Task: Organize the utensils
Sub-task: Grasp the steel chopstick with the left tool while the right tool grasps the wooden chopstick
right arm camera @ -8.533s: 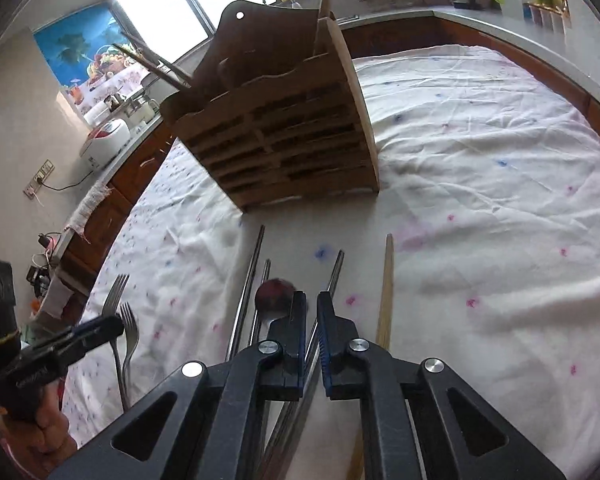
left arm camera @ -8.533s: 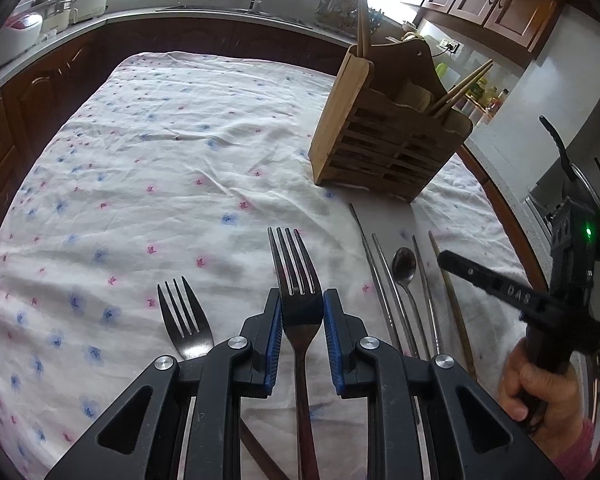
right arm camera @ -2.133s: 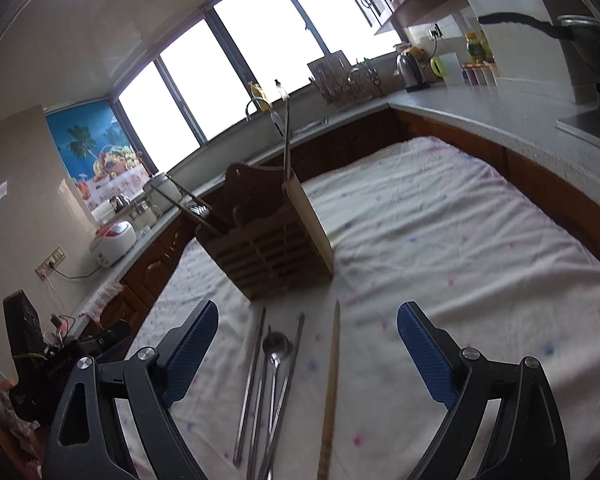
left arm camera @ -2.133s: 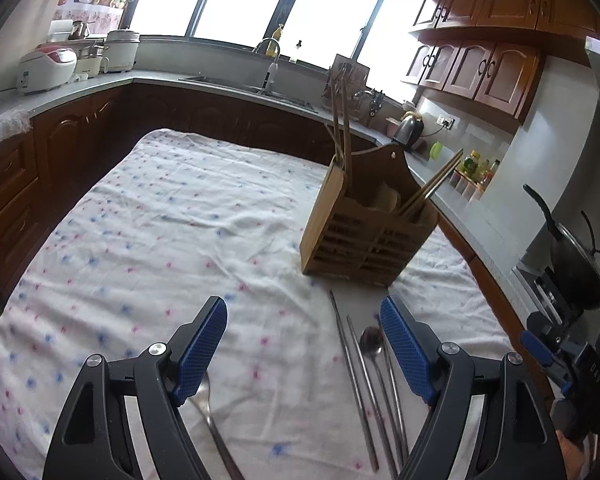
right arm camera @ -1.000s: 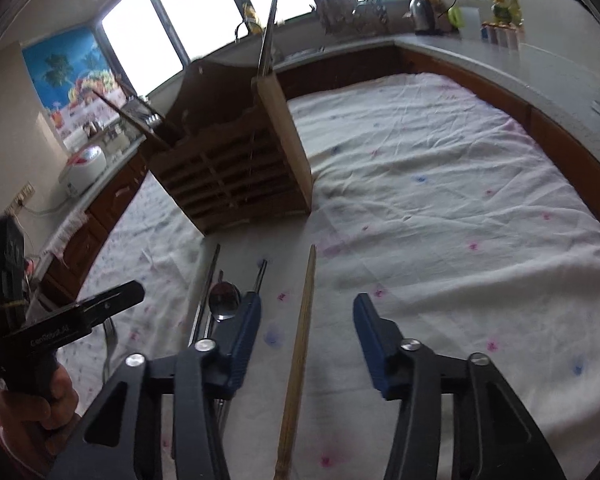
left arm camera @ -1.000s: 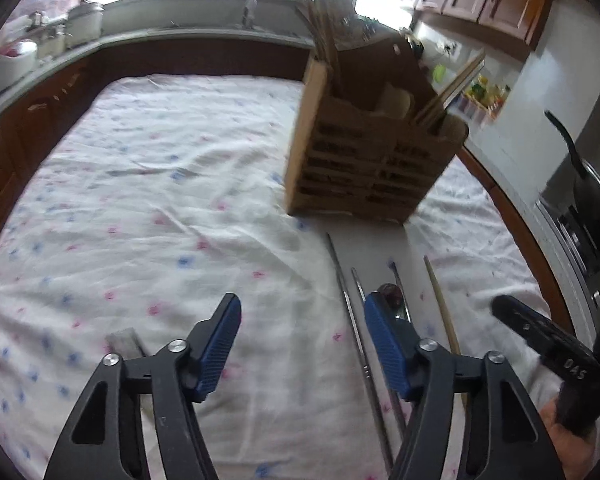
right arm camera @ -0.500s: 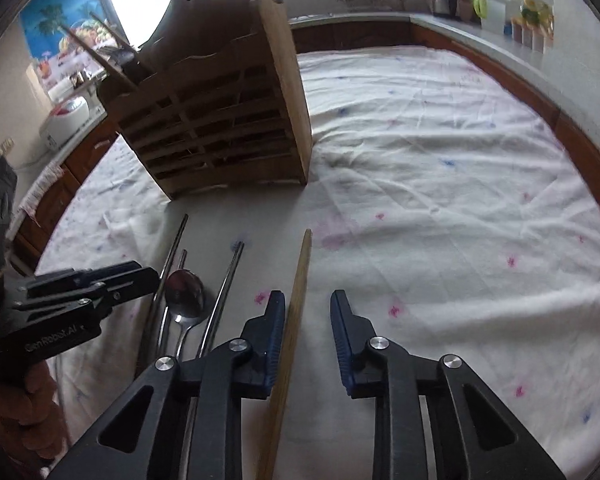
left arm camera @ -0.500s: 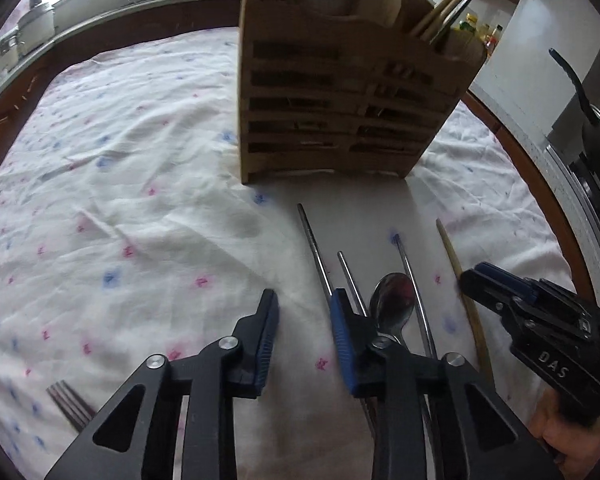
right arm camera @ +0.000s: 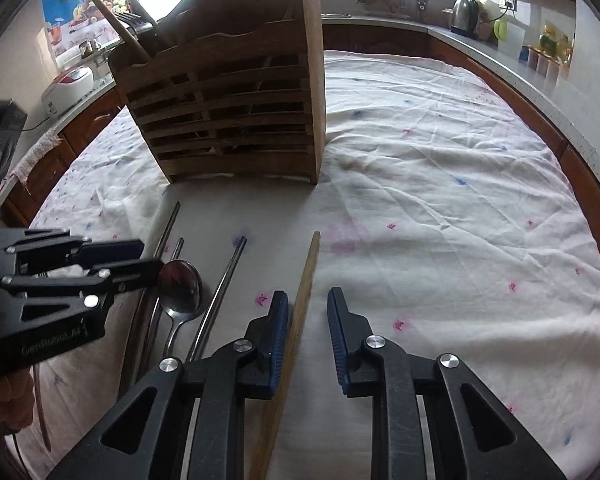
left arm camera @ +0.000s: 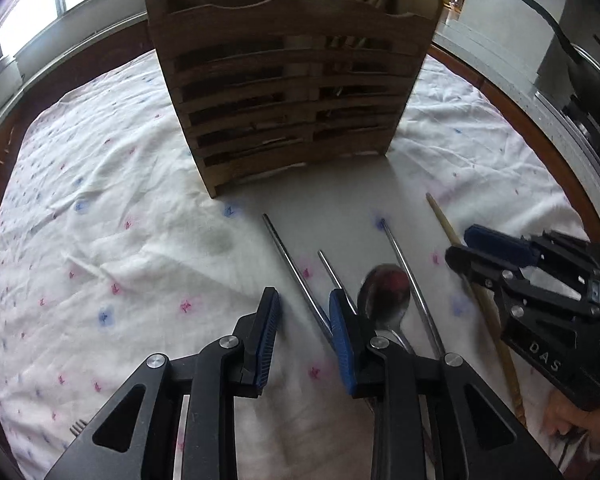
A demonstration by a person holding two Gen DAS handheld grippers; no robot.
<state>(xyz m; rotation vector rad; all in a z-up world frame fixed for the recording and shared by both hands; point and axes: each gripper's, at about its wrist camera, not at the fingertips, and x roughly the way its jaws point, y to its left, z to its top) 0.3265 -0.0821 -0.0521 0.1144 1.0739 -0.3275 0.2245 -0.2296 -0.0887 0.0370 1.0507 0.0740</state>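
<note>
A slatted wooden utensil holder stands on the floral cloth, also in the right wrist view, with chopsticks and utensils in it. In front lie metal chopsticks, a metal spoon and a wooden chopstick. My left gripper is open, low over the cloth, straddling the leftmost metal chopstick. My right gripper is open, with the wooden chopstick between its fingers, close to the left pad. Each gripper shows in the other's view.
The table is covered by a white cloth with small pink and blue flowers. Fork tines show at the lower left. Kitchen counters with a kettle and a rice cooker ring the table. A pan sits on the right.
Both grippers have dropped closer to the cloth and moved toward the holder. Both have narrowed since a second ago and stay open around the chopsticks.
</note>
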